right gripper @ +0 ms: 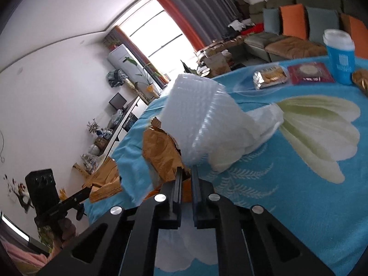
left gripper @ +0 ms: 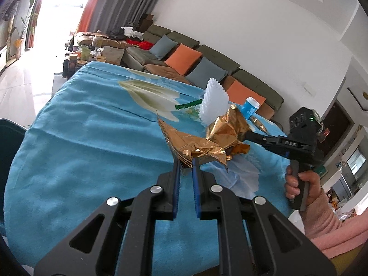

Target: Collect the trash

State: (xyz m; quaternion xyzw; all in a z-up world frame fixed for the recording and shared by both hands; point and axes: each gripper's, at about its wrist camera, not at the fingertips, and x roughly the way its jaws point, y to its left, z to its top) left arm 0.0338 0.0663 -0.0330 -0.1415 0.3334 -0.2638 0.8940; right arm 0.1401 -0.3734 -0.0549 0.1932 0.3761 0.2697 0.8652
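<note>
1. Your left gripper (left gripper: 186, 161) is clamped on the edge of a gold foil wrapper (left gripper: 195, 147), lifted above the blue blanket (left gripper: 92, 138).
2. Your right gripper (right gripper: 187, 172) is closed on a second gold wrapper (right gripper: 161, 151), together with a white ridged plastic tray (right gripper: 195, 115) standing at 12 o'clock.
3. Farther out at 2 o'clock sit a blue cup (right gripper: 340, 55), a red packet (right gripper: 309, 72) and a biscuit pack (right gripper: 270, 77).
</note>
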